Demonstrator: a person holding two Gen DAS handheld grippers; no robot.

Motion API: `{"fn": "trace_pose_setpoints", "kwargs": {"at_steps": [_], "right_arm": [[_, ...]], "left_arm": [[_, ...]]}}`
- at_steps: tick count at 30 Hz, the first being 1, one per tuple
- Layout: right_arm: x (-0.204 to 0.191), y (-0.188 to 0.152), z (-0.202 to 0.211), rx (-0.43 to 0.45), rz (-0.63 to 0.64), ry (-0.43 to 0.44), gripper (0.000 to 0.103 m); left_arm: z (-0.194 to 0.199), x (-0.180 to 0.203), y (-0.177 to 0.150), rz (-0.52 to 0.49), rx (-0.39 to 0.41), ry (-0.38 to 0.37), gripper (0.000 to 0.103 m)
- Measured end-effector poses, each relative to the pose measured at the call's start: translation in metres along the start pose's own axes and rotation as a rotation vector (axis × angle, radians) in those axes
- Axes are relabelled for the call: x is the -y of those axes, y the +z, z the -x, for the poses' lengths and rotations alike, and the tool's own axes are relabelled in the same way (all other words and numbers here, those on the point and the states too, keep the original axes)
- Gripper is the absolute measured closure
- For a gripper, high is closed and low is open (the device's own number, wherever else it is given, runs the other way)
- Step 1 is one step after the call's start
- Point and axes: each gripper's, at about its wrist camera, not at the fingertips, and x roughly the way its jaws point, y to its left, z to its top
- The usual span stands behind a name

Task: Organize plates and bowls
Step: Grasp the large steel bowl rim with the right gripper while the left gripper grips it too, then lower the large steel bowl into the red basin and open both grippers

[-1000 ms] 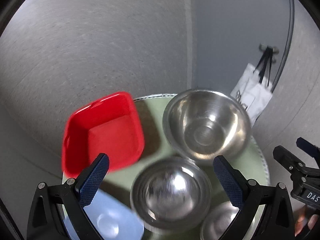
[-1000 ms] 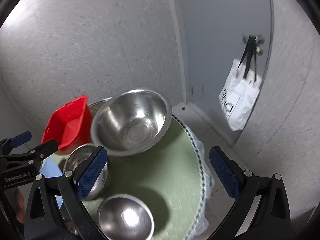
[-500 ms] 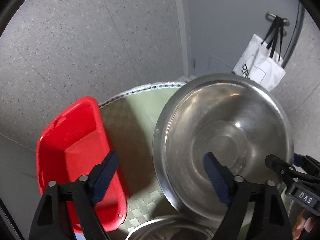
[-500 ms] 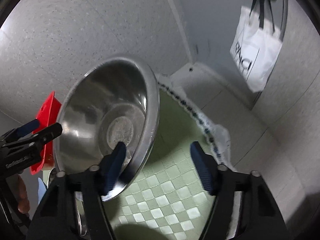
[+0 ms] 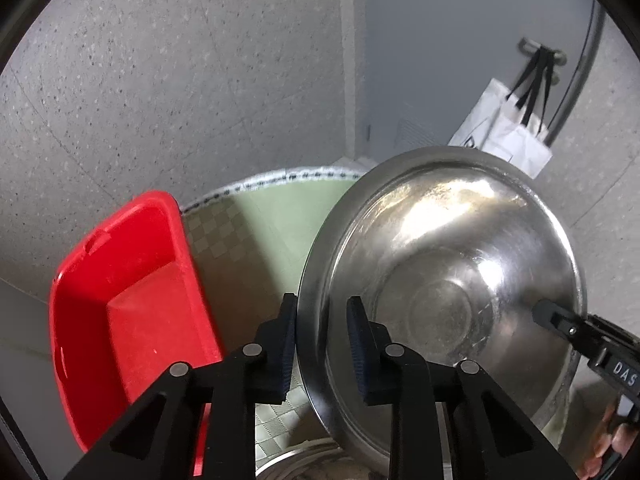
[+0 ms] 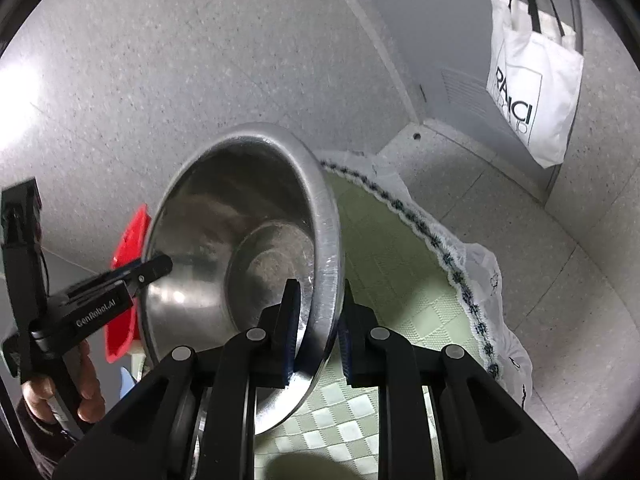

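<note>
The worktop, round and covered in a pale green checked cloth with a dark-patterned white edge, carries everything here, and the big bowl serves as the landmark: a wide steel bowl sitting on the far part of the cloth, seen nearly from above in the left wrist view and from the side in the right wrist view, where it looks tipped. Left of the big bowl a red tub lies on the cloth, close to it but apart, with green cloth showing between them. Beyond the big bowl, against the grey wall, a white bag with black straps and black lettering hangs from a hook. Just in front of the big bowl, at the lower edge of the left wrist view, the rim of a small bowl shows. The left gripper has its jaws clenched on the big bowl's left rim, one pad outside the wall and one inside. The right gripper straddles the opposite rim, one pad inside and one outside, its jaws closing on the steel. A hand grips the left gripper's handle beside the big bowl.
</note>
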Motion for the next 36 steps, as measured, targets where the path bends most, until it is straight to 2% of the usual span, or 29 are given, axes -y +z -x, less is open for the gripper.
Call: {"fn": "trace_pose_setpoints", "kwargs": {"at_steps": [4, 8, 11, 15, 20, 26, 27, 31, 36], "right_arm": [[-0.039, 0.01, 0.034, 0.079, 0.062, -0.01, 0.086], [-0.089, 0.017, 0.057, 0.127, 0.122, 0.003, 0.086], [-0.133, 0.015, 0.055, 0.127, 0.174, 0.019, 0.086], [-0.186, 0.007, 0.032, 0.099, 0.238, 0.042, 0.086], [-0.238, -0.01, -0.027, 0.003, 0.271, 0.076, 0.086], [-0.266, -0.027, -0.089, -0.086, 0.301, 0.035, 0.086], [-0.266, -0.029, -0.094, -0.092, 0.303, 0.025, 0.086], [-0.271, -0.033, -0.114, -0.109, 0.318, -0.02, 0.086], [-0.273, -0.035, -0.125, -0.11, 0.331, -0.06, 0.082]], "left_arm": [[0.036, -0.024, -0.007, 0.029, 0.081, -0.022, 0.082], [0.074, -0.066, -0.022, 0.082, 0.155, -0.049, 0.082], [0.098, -0.113, -0.036, 0.125, 0.209, -0.019, 0.082], [0.112, -0.173, -0.064, 0.182, 0.228, 0.032, 0.082], [0.097, -0.239, -0.094, 0.247, 0.193, 0.085, 0.082], [0.062, -0.279, -0.128, 0.27, 0.114, 0.121, 0.082], [0.046, -0.269, -0.117, 0.268, 0.1, 0.121, 0.082], [0.015, -0.278, -0.108, 0.274, 0.06, 0.098, 0.082], [-0.003, -0.278, -0.086, 0.269, 0.053, 0.086, 0.082]]}}
